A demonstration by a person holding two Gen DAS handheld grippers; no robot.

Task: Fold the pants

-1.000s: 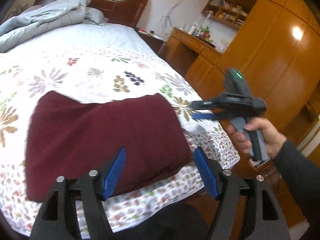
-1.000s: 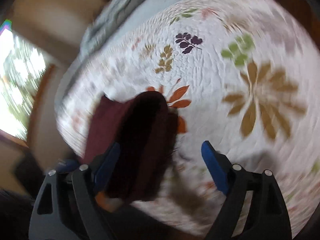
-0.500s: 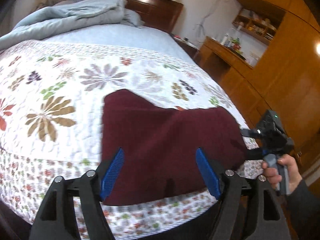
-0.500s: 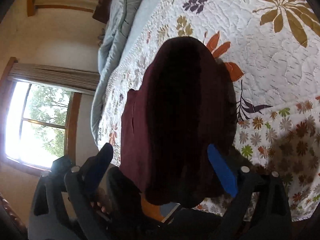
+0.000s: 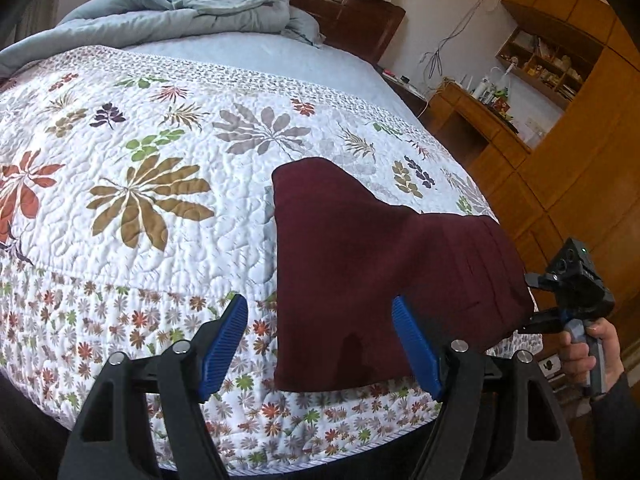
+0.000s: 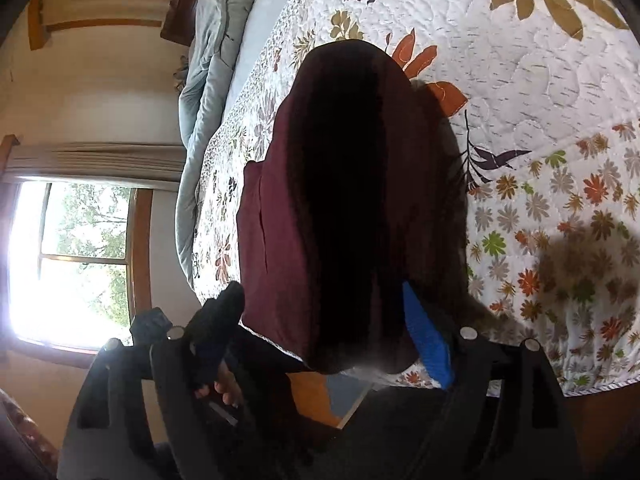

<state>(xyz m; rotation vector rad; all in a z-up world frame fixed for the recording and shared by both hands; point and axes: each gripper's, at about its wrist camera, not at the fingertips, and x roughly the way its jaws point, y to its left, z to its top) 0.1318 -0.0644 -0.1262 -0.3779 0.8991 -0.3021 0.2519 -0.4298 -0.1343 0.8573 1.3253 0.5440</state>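
Note:
The dark maroon pants (image 5: 372, 276) lie folded into a compact wedge on the floral quilt (image 5: 168, 208), near the bed's front right corner. My left gripper (image 5: 320, 344) is open and empty, hovering just in front of the pants' near left edge. My right gripper (image 5: 532, 300) shows at the pants' right end, jaws wide apart around that end. In the right wrist view the pants (image 6: 344, 200) fill the space between the fingers of my right gripper (image 6: 324, 316), apart from both pads.
A crumpled pale blue duvet (image 5: 168, 8) lies at the dark wooden headboard (image 5: 344, 12). A wooden desk (image 5: 472, 120) and wardrobe (image 5: 580, 168) stand right of the bed. A window (image 6: 68, 260) shows in the right wrist view.
My left gripper swung left, so the pants now sit right of centre in its view. My right gripper came up to the pants' right end and straddles it, still open.

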